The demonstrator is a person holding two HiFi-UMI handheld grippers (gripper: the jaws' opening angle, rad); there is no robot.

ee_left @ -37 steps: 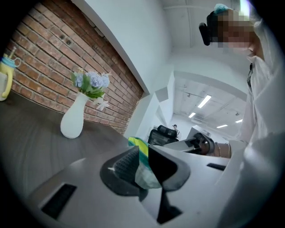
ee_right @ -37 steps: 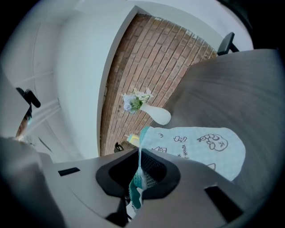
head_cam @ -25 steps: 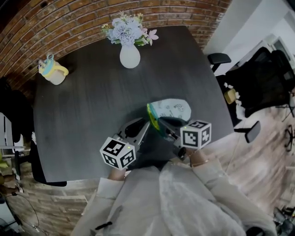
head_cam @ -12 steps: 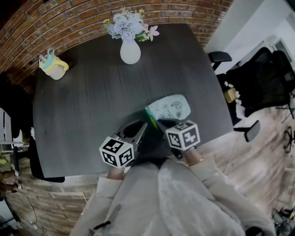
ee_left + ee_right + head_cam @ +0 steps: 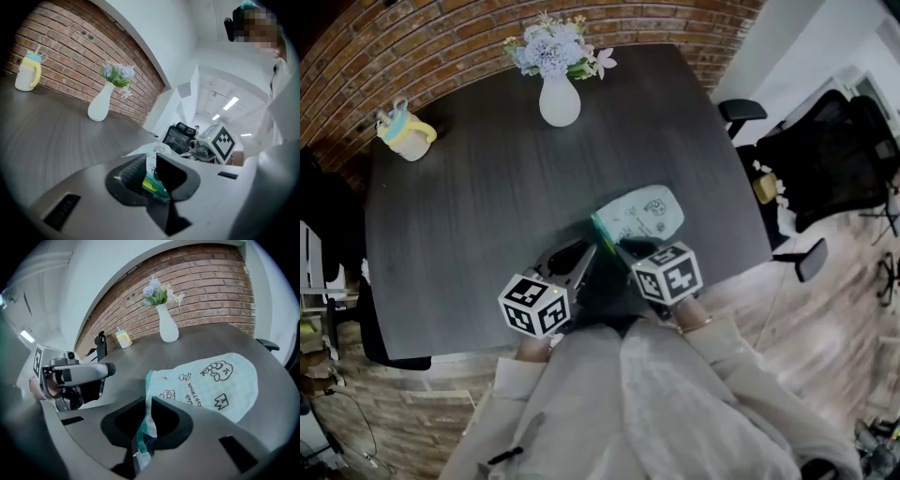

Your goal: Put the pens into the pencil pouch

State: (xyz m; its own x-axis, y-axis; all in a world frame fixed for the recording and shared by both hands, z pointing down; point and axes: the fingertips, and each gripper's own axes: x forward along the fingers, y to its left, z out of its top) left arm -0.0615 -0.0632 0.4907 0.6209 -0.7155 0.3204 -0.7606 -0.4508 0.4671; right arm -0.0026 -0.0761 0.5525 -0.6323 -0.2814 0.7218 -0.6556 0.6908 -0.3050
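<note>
Since a second ago the right gripper [image 5: 625, 253] has sunk and drawn closer to the left gripper [image 5: 584, 255], and the pouch [image 5: 643, 214] has settled lower onto the table [image 5: 478, 225]. Each gripper's jaws are pinched on the teal rim at the pouch's open end, only the fabric keeping them apart. The pouch lies near the table's front edge, its closed end pointing away. Both hands sit close together at that edge.

Printed across the pencil pouch [image 5: 211, 380], amid small doodles, one short line of seemingly capital lettering, too tilted and tiny to read; nothing else legible.
</note>
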